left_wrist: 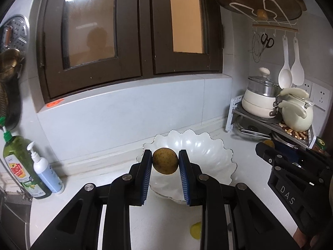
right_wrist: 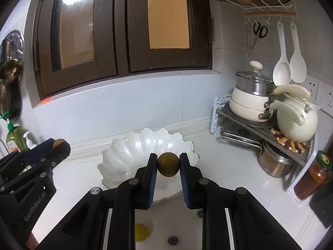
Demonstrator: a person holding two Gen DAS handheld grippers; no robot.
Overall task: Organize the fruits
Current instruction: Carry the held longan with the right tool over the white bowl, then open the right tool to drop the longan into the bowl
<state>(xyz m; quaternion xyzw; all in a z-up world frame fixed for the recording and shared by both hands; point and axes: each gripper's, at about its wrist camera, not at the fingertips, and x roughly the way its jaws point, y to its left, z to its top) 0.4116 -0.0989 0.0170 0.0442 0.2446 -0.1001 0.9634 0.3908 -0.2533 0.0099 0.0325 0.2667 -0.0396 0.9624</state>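
My left gripper (left_wrist: pixel 165 160) is shut on a brownish-yellow round fruit (left_wrist: pixel 165 160) and holds it above the near side of a white scalloped bowl (left_wrist: pixel 199 143). My right gripper (right_wrist: pixel 168 164) is shut on a second brown round fruit (right_wrist: pixel 168 164), held over the same bowl (right_wrist: pixel 133 148) from its right side. The bowl looks empty. Each gripper shows in the other's view, the right one (left_wrist: pixel 268 145) and the left one (right_wrist: pixel 59 143), both still holding fruit. A yellow fruit (left_wrist: pixel 196 230) lies on the counter below the grippers; it also shows in the right wrist view (right_wrist: pixel 141 231).
A corner rack (right_wrist: pixel 266 125) with pots and a cream kettle (right_wrist: pixel 297 120) stands at the right. A jar (right_wrist: pixel 316 175) sits by the rack. A green bottle (left_wrist: pixel 18 162) and a white pump bottle (left_wrist: pixel 44 170) stand at the left by the sink. A small dark berry (right_wrist: pixel 172 240) lies on the counter.
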